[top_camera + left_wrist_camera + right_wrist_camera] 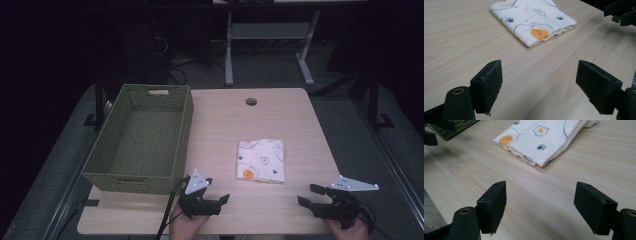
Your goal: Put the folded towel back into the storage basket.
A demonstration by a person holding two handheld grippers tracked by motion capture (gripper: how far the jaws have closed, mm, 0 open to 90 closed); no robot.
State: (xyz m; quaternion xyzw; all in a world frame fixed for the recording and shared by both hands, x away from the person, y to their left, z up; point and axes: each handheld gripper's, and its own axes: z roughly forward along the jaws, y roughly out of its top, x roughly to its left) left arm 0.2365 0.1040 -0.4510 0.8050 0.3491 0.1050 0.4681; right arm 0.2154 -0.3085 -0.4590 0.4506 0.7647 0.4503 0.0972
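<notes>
- One folded white cloth printed with fried eggs, paw prints and orange faces.
- One olive-green woven rectangular basket with handle slots.
- One pale wood-grain bench, with one round hole in its far edge.
- Two black tongs of mine: left tongs, right tongs.

Dim lab or office workroom

A wooden desk with a cable hole stands before metal-legged workbenches and tangled floor cables.
</notes>
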